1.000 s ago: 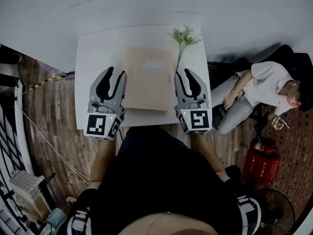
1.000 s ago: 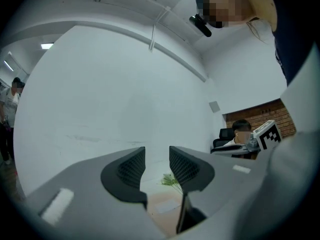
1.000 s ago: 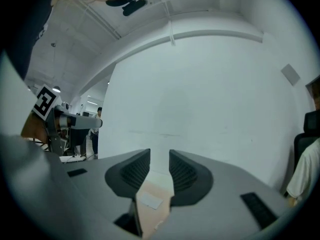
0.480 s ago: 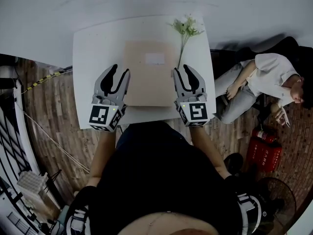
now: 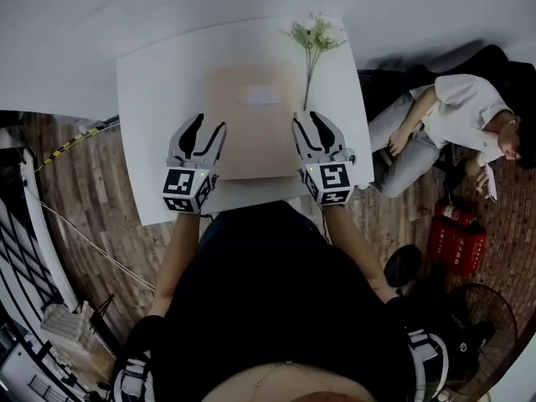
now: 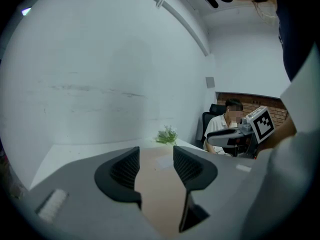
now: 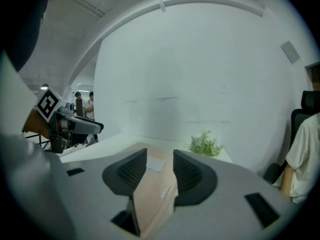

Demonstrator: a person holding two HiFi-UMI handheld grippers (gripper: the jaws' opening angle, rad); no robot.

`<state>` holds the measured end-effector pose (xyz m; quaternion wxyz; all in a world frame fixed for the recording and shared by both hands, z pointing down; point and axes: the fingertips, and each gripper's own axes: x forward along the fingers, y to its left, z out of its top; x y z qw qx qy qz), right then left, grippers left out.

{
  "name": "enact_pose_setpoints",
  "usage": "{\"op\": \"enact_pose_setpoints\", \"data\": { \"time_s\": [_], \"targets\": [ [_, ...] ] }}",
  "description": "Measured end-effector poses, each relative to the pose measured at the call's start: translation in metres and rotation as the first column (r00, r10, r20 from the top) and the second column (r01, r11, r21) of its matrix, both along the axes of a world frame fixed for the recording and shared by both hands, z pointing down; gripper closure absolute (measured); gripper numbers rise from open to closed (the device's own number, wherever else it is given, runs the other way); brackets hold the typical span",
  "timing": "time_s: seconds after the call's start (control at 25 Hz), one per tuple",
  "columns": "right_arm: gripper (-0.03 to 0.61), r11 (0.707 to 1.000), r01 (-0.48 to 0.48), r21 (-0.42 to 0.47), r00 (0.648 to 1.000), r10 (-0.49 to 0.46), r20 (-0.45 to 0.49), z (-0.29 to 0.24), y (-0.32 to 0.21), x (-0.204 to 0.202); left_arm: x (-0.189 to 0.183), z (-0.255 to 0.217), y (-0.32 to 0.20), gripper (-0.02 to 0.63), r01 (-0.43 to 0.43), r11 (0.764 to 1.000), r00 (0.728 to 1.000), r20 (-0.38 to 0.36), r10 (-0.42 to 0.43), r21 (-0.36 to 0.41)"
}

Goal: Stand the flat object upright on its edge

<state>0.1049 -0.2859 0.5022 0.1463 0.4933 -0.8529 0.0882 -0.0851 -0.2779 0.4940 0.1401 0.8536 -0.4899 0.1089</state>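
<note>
- The flat brown parcel (image 5: 251,132) lies face-up in the middle of the white worktop (image 5: 151,99), with a small white label (image 5: 264,96) on its far half.
- The left gripper (image 5: 207,126) sits at the parcel's left edge. In the left gripper view the left gripper (image 6: 156,156) has its jaws spread apart, and the parcel (image 6: 157,194) shows in the gap between them.
- The right gripper (image 5: 307,120) sits at the parcel's right edge, roughly level with the left one.
- In the right gripper view the right gripper (image 7: 160,159) is also released, its jaws wide. The parcel (image 7: 150,194) runs between them, its edge turned toward the camera.
- The right side of the parcel seems to be tipped up slightly off the worktop, though the angle makes this hard to judge.
- Neither gripper clamps the parcel.
- A sprig of white flowers (image 5: 314,36) lies on the worktop just beyond the parcel's far right corner, its stem pointing toward the right gripper.
- Off the worktop to the right, a person (image 5: 444,124) in a white shirt sits in a chair, and a red fire extinguisher (image 5: 456,241) stands on the wooden floor.
</note>
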Motion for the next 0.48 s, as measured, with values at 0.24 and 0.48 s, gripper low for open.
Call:
{"op": "enact_pose_setpoints", "data": {
  "time_s": [0.24, 0.48],
  "targets": [
    [0.403, 0.994, 0.002, -0.112, 0.999, -0.007, -0.038, 0.044, 0.004, 0.003, -0.005, 0.035, 0.001, 0.394, -0.01, 0.996, 1.0, 0.004, 0.01, -0.089],
    [0.382, 0.977, 0.019, -0.213, 1.0, -0.017, 0.011, 0.069, 0.007, 0.004, -0.008, 0.06, 0.003, 0.373, -0.03, 0.985, 1.0, 0.0, 0.03, -0.169]
  ]
}}
